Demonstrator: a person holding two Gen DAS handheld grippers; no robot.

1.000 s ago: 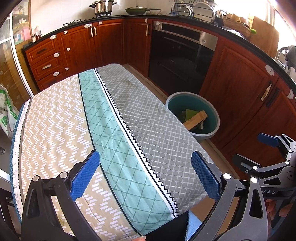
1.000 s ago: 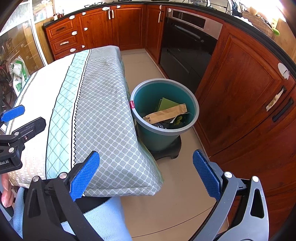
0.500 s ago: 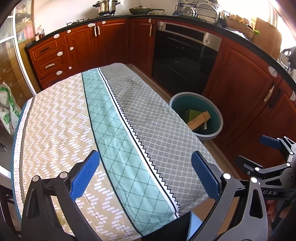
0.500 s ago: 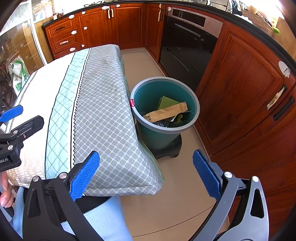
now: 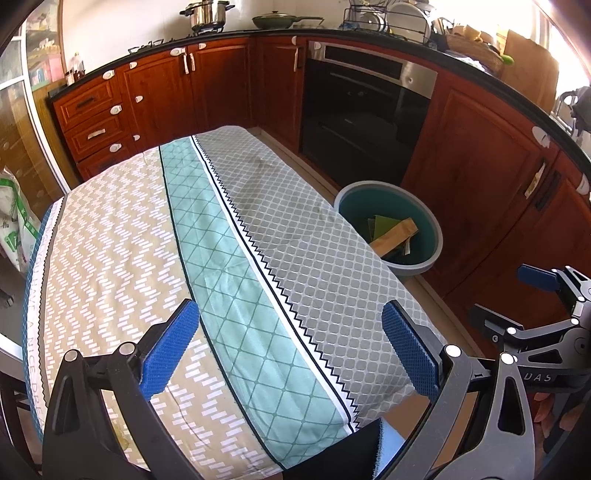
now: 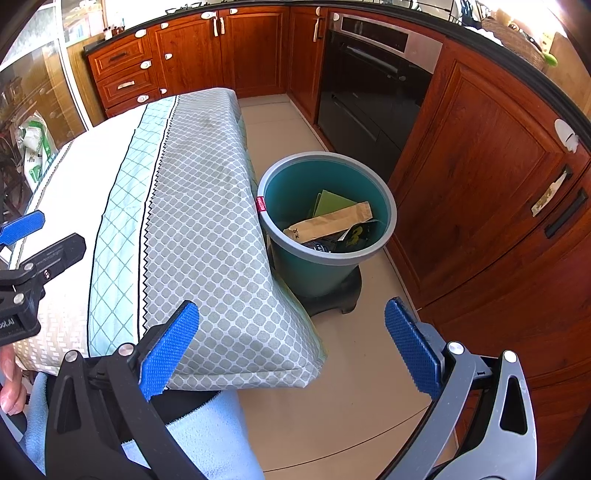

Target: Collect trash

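The patterned cushion (image 5: pixel 207 280) occupies the foreground. Beyond its far end stand red-brown wooden cabinets (image 5: pixel 159 96) with a black oven (image 5: pixel 365 122) built in to their right. A steel pot (image 5: pixel 205 13) and a pan (image 5: pixel 275 20) sit on the counter above the cabinets.

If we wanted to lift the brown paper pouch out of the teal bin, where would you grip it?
Grip the upper end of the brown paper pouch, coming from above through the teal bin opening. It lies slanted over the other trash, so that raised end is exposed.
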